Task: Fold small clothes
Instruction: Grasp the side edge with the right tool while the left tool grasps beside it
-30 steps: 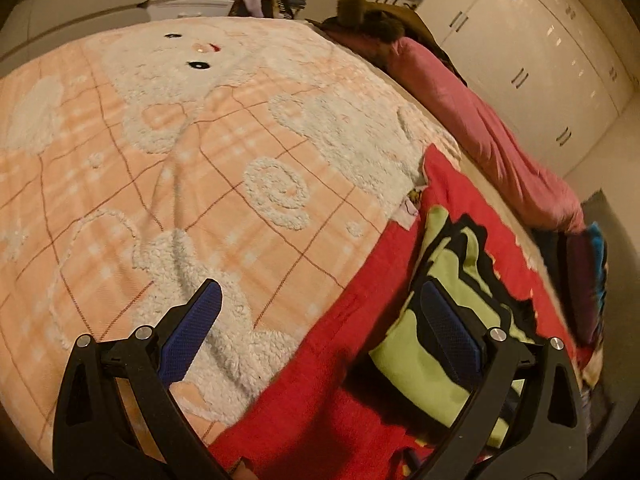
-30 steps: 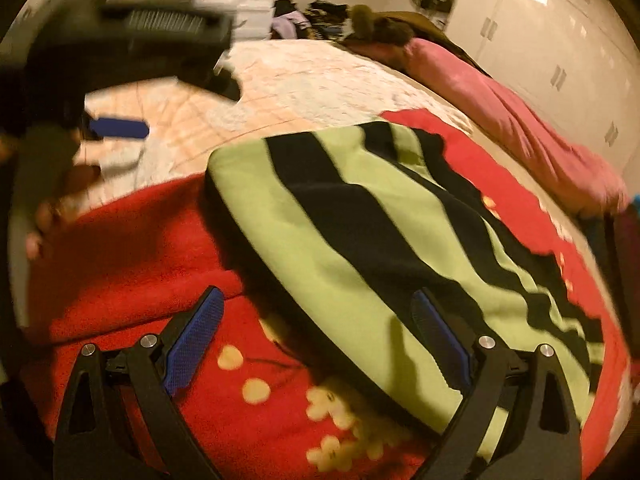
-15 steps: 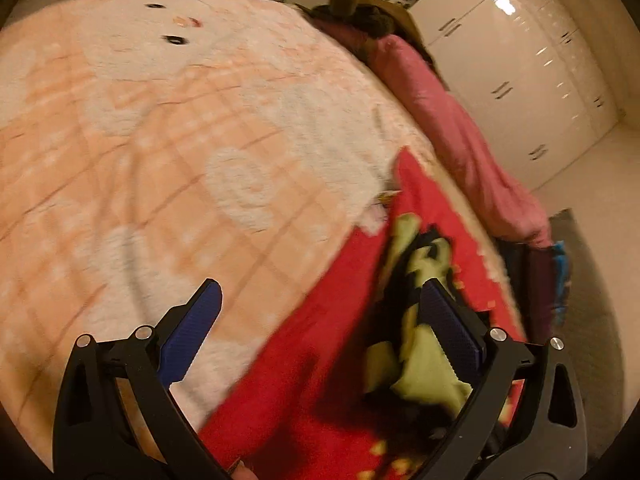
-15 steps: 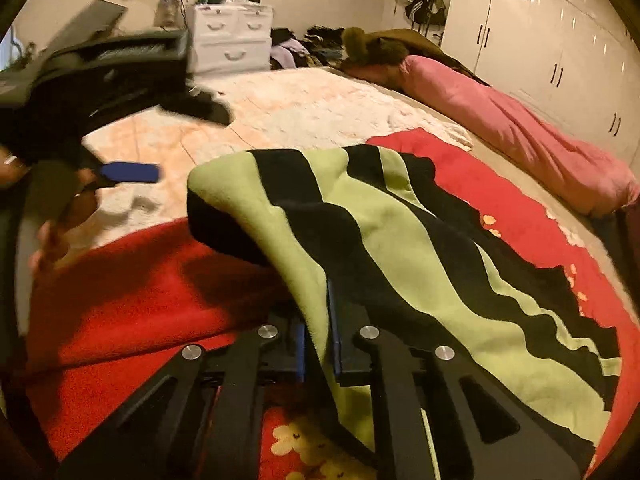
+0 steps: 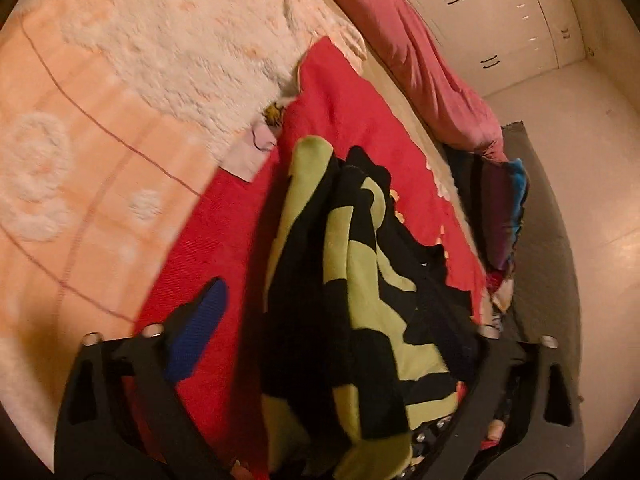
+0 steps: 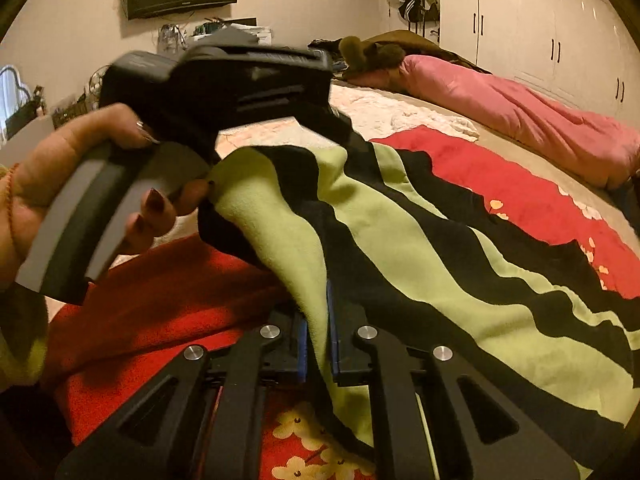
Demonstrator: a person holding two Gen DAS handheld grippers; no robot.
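A lime-green and black striped garment (image 6: 440, 260) lies rumpled on a red flowered blanket (image 6: 500, 184). My right gripper (image 6: 318, 320) is shut on the garment's near edge, with green cloth pinched between the blue pads. In the left wrist view the same garment (image 5: 360, 260) bulges up between the jaws of my left gripper (image 5: 348, 312), which are closing. The left blue pad (image 5: 200, 328) stands clear of the cloth over the red blanket (image 5: 224, 220). The other finger is hidden behind the cloth. A hand (image 6: 80, 184) holds the left tool at the garment's raised corner.
A peach and white fleecy blanket (image 5: 120, 100) covers the bed to the left. A pink duvet (image 6: 520, 120) runs along the far side. White wardrobe doors (image 6: 540, 32) line the right wall. Dark clothes (image 5: 508, 208) are piled at the bed's edge above bare floor (image 5: 580, 160).
The right gripper shut on the garment's edge and raised it slightly. The left gripper swung right from the peach blanket to straddle the garment, and its jaws have narrowed.
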